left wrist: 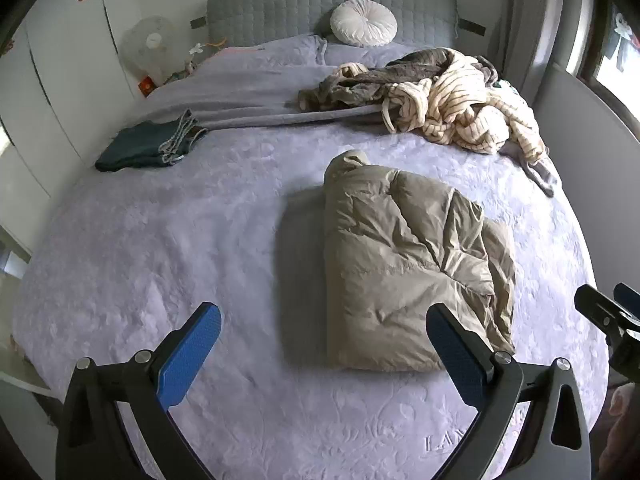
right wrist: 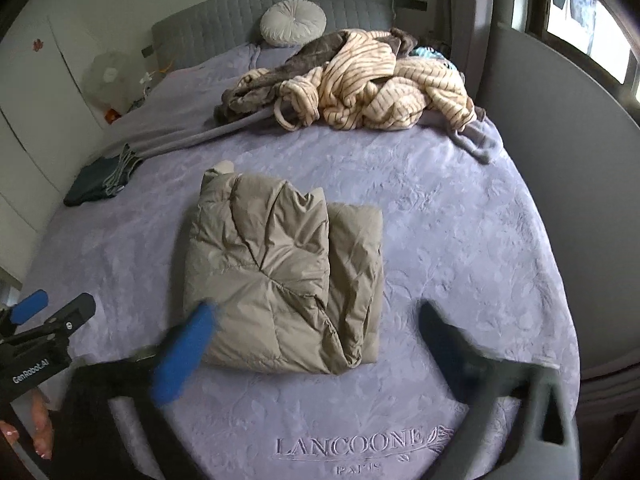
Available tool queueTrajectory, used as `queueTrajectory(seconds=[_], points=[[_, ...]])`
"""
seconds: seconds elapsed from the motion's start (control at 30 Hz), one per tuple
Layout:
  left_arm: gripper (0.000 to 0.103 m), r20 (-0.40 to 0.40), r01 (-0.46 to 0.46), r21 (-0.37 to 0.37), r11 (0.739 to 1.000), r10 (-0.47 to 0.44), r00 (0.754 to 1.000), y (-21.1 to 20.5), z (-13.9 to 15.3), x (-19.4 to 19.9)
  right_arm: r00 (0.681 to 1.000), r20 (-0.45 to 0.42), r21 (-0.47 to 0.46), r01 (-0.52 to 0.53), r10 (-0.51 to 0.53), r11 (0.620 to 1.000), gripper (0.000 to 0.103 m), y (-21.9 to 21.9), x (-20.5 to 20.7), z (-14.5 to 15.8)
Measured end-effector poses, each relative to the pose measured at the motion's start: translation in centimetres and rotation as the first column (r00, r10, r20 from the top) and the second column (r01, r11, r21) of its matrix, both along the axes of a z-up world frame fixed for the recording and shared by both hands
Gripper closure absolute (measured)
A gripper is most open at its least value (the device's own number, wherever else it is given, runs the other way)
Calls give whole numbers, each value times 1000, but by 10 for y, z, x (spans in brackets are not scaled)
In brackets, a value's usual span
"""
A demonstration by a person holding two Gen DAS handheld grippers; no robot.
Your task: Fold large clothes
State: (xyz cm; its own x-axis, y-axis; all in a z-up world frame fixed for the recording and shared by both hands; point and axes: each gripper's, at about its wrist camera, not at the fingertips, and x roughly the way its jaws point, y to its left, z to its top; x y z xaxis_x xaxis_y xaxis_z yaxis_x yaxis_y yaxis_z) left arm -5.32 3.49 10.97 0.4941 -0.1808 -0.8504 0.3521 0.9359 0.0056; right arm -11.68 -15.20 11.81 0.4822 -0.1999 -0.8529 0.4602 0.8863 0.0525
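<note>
Claws nearest, both held low over the foot of the bed. Left claw spread wide, blue pads well apart, nothing between them; its right finger overlaps the near corner of the jacket in the left wrist view, though contact cannot be told. Right claw likewise gaping and empty, its outline smeared by blur in its own view; whether it touches cloth cannot be told.

Just beyond them: tan puffer jacket, lying on the lavender quilt near the middle of the bed. Already folded into a compact, roughly rectangular bundle, one panel laid over another, hood or collar lump at the far end. Edges fairly square; puffy, so likely to spring back a little.

Judgement: this garment looks finished, or needs only a press to flatten. Step in hand reads as letting go and moving on.

Farther left, by the bed edge: dark folded garment, apparently jeans, lying done.

Far right, near the headboard: heap of striped cream clothing tangled with a grey-brown piece, unfolded. Round white cushion behind.

Next move likely calls for reaching well forward to the heap, picking one garment out of the tangle and spreading it flat on bare quilt.
</note>
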Motion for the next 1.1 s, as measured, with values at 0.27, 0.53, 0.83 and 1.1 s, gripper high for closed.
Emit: queueTrajectory(seconds=[0.27, 0.53, 0.83, 1.1], points=[[0, 14, 0, 0, 1000, 0, 1000, 0, 5, -4, 1000, 8, -12, -2, 2, 1000, 0, 4, 2, 4], [0, 16, 1, 1, 1000, -1, 1000, 0, 6, -5, 1000, 0, -9, 5, -5, 1000, 0, 4, 0, 4], [0, 16, -3, 1, 1000, 3, 1000, -1, 6, -6, 1000, 1, -8, 5, -5, 1000, 0, 5, 0, 4], [0, 14, -3, 2, 1000, 3, 1000, -1, 6, -6, 1000, 2, -5, 6, -6, 1000, 0, 5, 0, 4]])
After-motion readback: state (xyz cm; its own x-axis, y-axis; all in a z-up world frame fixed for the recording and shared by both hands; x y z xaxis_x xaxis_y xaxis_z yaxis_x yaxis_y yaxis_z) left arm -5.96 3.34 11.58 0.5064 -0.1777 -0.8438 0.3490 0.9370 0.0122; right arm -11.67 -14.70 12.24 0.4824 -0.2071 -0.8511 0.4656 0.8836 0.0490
